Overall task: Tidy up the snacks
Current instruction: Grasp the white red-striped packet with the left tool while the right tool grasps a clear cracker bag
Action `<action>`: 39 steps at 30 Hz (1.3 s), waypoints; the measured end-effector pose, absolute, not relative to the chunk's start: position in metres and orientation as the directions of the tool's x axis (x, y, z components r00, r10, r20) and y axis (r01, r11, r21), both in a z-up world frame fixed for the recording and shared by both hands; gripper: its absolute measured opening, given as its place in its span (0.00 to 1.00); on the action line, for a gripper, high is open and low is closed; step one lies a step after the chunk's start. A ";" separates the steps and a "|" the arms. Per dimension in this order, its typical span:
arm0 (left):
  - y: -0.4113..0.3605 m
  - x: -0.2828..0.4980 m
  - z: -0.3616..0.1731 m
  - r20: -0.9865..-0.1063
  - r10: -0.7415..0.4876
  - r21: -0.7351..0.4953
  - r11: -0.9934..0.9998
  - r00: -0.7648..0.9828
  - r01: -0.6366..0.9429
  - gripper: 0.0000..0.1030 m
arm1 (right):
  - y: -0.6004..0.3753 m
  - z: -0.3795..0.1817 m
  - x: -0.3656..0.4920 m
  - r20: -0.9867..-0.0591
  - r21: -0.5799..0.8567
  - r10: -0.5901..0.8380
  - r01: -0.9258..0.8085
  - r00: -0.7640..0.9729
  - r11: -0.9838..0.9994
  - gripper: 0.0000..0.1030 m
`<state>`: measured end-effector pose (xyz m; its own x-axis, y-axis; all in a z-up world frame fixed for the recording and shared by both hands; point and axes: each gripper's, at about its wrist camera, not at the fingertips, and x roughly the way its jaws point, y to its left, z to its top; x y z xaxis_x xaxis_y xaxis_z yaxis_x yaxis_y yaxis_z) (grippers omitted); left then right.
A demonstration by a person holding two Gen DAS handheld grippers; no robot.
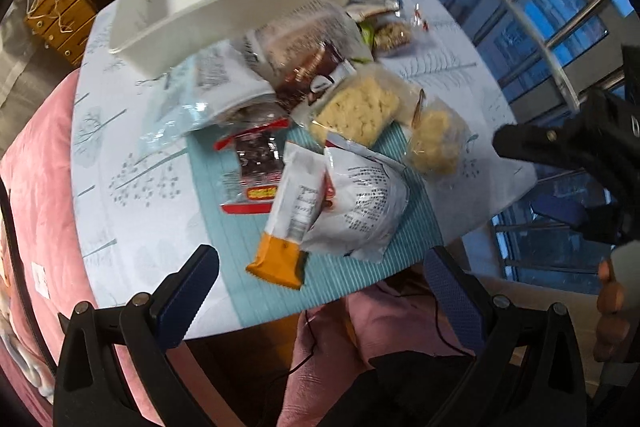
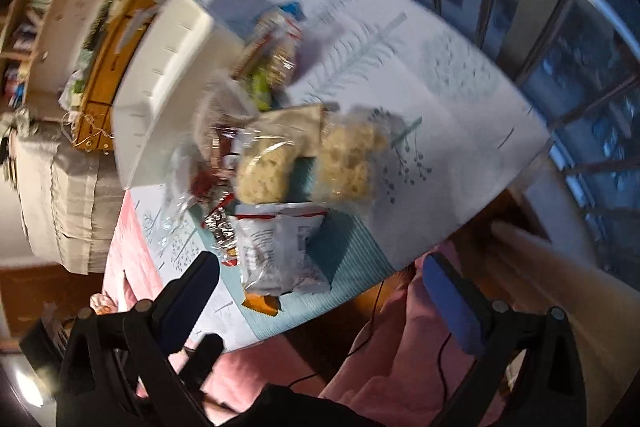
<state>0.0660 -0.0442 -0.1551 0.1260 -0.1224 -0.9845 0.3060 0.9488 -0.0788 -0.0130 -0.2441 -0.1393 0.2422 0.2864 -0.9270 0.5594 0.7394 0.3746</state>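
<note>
Two tools are in my views, and both stand spread wide with nothing between their blue pads. My left tool (image 1: 320, 267) hangs over the near edge of the table (image 1: 120, 211), just short of an orange-ended snack bar (image 1: 286, 223) that lies on a teal striped mat (image 1: 404, 239). My right tool (image 2: 320, 275) is likewise released above the same corner, and in the left wrist view I see it again at the right border (image 1: 560, 155), off the table's edge, with the fingers of a hand (image 1: 610, 311) below it.

The snacks sit heaped in the middle of the table. A white crinkled packet (image 1: 360, 207) lies against the bar, touching it. A red-edged wrapper (image 1: 252, 167) lies just left of the bar, partly under it. Farther back are a clear bag of pale yellow crackers (image 1: 356, 111) and, just beside it to the right, a smaller bag of round puffed pieces (image 1: 434, 139). A dark brown packet (image 1: 308, 75) rests behind the crackers.

A white plastic bin (image 1: 224, 7) stands at the far left of the pile, its open top empty as far as I can see. The right wrist view is blurred, so I cannot read any labels there.
</note>
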 end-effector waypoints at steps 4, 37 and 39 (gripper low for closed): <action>-0.063 0.077 -0.178 -0.992 -0.103 -0.077 0.950 0.071 0.302 0.99 | -0.257 -0.163 0.005 -0.924 0.375 0.338 0.590 0.177 0.715 0.98; -0.124 0.149 -0.249 -0.977 0.013 -0.016 0.991 -0.214 0.133 0.43 | -0.274 -0.244 0.105 -0.874 0.270 0.451 0.593 -0.179 0.758 0.44; -0.122 0.154 -0.245 -0.976 0.015 -0.010 0.993 -0.215 0.118 0.37 | -0.277 -0.243 0.108 -0.869 0.271 0.457 0.589 -0.192 0.762 0.42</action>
<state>0.1536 -0.1216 -0.2449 -0.2151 0.0154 -0.9765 0.1178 0.9930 -0.0103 0.1079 -0.2766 -0.2434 -0.1916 0.4567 -0.8687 0.5888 0.7617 0.2705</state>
